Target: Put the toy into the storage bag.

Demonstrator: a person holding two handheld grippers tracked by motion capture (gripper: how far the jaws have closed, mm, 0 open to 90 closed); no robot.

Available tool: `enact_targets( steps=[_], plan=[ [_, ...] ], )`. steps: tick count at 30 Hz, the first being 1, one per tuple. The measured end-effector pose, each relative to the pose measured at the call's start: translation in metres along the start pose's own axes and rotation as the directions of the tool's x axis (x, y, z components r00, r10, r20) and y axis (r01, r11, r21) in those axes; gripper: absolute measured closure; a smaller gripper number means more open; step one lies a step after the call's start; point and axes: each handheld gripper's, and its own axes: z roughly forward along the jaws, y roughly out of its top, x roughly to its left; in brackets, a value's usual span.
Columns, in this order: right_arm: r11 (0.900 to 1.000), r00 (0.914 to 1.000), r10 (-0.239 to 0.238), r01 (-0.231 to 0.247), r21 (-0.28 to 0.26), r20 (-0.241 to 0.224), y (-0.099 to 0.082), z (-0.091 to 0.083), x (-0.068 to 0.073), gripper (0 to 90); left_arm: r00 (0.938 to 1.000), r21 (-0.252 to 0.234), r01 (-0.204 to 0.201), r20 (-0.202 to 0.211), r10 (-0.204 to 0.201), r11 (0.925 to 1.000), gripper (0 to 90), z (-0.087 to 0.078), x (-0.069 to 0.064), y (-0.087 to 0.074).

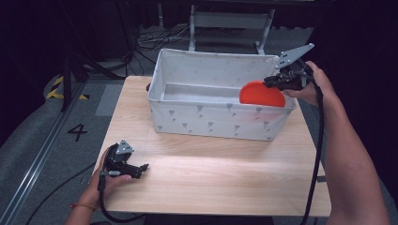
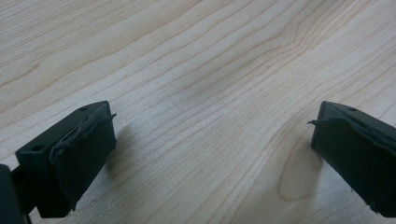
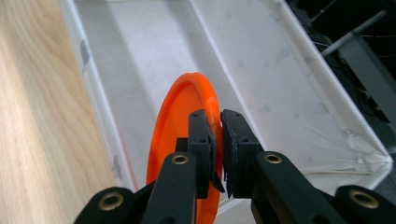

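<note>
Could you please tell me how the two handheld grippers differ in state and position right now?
The left gripper rests open and empty on the wooden table; the right gripper is shut on the orange round plate, held on edge inside the white fabric bin. Both have black jaws.

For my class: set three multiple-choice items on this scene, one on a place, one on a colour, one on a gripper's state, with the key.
1. Where is the plate?
A. in the fabric bin
B. on the table
C. on the floor

2. What colour is the plate?
A. blue
B. orange
C. green

3. How do the left gripper's jaws stand?
A. shut on the plate
B. shut on nothing
C. open

Key: 1 A, it stands on edge inside the bin, held by the right gripper; 2 B, plainly orange; 3 C, wide apart over bare wood.
</note>
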Motion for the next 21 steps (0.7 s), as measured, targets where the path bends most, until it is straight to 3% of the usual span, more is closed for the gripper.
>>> enact_targets(
  steps=[3,8,19,21],
  plan=[
    [0.9998,0.9997,-0.016,0.016,0.012,-0.019,-0.001,0.003,0.003,83.1,1.0,0.0,0.001,-0.001,-0.001,1.0,0.2,0.0,0.0,0.0],
    [0.994,0.9947,-0.074,0.079,0.076,-0.072,-0.003,0.012,0.01,83.1,1.0,0.0,0.0,-0.001,0.0,1.0,0.2,0.0,0.0,0.0],
    [0.9778,0.9853,-0.099,0.122,0.17,-0.139,-0.005,0.028,0.016,82.9,1.0,0.0,0.0,-0.001,0.0,1.0,0.2,0.0,0.0,0.0],
    [0.9693,0.9815,-0.109,0.14,0.202,-0.157,-0.005,0.034,0.017,82.9,1.0,0.0,0.0,-0.001,0.0,1.0,0.2,0.0,0.0,0.0]
  ],
)
